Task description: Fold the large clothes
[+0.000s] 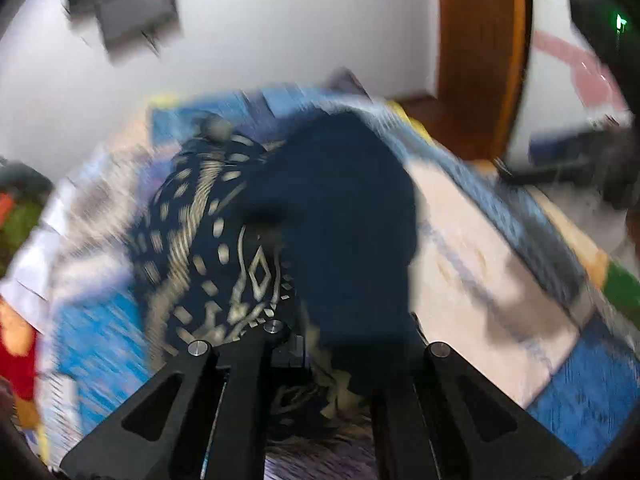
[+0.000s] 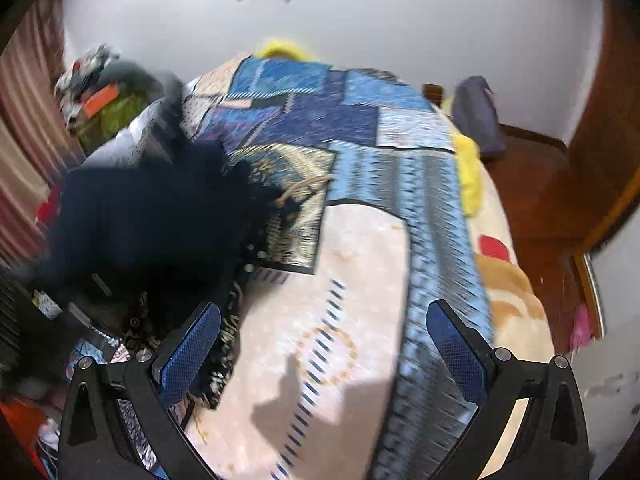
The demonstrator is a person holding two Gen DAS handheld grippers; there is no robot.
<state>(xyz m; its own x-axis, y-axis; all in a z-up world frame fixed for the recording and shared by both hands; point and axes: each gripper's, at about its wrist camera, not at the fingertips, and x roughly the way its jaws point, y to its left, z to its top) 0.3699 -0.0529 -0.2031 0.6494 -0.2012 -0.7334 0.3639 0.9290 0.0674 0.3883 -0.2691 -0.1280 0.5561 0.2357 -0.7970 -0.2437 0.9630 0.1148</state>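
Observation:
A large dark navy garment with a cream pattern (image 1: 224, 240) hangs bunched in front of my left gripper (image 1: 320, 344). The cloth drapes over and between the black fingers, and the gripper looks shut on it. The view is blurred by motion. In the right wrist view the same dark garment (image 2: 152, 224) lies heaped at the left of the bed, with a patterned edge trailing past my left blue pad (image 2: 188, 356). My right gripper (image 2: 324, 356) is open wide and empty above the bedspread.
The bed carries a blue patchwork and pale pink bedspread (image 2: 360, 280). A yellow blanket (image 2: 468, 172) lies along its right side. A pile of clothes (image 2: 100, 100) sits at the far left. A wooden door frame (image 1: 480, 60) and floor are to the right.

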